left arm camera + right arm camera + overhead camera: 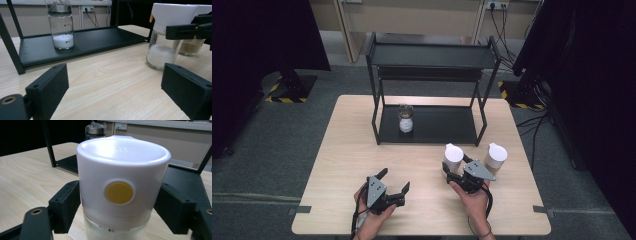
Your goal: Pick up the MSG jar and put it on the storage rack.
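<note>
Right gripper view: right claw (117, 202) flanking white-capped jar (120, 182), clear tabletop (27, 172) left

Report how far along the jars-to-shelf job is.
Done: one glass jar stands on the rack's lower shelf. In hand: the right gripper has its jaws on either side of the white-capped jar, which stands on the table. Left: probably shelving it and the brown-filled jar. The left gripper is open.

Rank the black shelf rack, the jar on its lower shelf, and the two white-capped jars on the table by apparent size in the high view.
1. Black shelf rack, by far the largest.
2. The two white-capped jars: the left one and the right one look alike, so they are unranked.
3. The jar on the lower shelf looks slightly smaller, though it stands farther from the camera, so that is unsure.
</note>
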`<state>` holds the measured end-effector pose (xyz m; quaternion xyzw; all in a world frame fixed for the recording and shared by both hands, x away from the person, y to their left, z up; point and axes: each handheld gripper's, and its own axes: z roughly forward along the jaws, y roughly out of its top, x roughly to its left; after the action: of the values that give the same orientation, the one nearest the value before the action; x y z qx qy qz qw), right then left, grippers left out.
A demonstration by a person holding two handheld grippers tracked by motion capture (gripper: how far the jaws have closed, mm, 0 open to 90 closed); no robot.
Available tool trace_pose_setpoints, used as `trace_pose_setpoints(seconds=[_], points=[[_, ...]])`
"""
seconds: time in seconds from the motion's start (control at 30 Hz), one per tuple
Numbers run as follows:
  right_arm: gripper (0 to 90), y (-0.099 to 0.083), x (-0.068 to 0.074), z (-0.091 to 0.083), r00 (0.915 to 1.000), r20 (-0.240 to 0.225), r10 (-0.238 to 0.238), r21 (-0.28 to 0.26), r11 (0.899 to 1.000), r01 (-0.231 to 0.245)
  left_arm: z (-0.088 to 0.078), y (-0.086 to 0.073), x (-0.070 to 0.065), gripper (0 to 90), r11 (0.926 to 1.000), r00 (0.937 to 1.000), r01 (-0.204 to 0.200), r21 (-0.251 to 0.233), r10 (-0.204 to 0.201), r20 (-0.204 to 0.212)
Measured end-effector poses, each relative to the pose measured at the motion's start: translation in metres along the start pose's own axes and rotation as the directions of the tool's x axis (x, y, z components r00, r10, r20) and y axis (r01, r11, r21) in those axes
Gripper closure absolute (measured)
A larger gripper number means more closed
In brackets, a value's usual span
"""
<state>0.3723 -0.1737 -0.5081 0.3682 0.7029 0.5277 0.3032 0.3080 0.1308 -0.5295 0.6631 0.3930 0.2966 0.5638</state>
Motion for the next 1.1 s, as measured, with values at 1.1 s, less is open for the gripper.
trace_pose_setpoints(seconds=[1.1], points=[[30.8, 0.018, 0.003, -0.004, 0.9990, 0.033, 0.030, -0.062, 0.998, -0.028, 0.000, 0.000, -0.001, 7.1, 1.0000, 1.0000, -0.005, -0.005, 0.005, -0.003]])
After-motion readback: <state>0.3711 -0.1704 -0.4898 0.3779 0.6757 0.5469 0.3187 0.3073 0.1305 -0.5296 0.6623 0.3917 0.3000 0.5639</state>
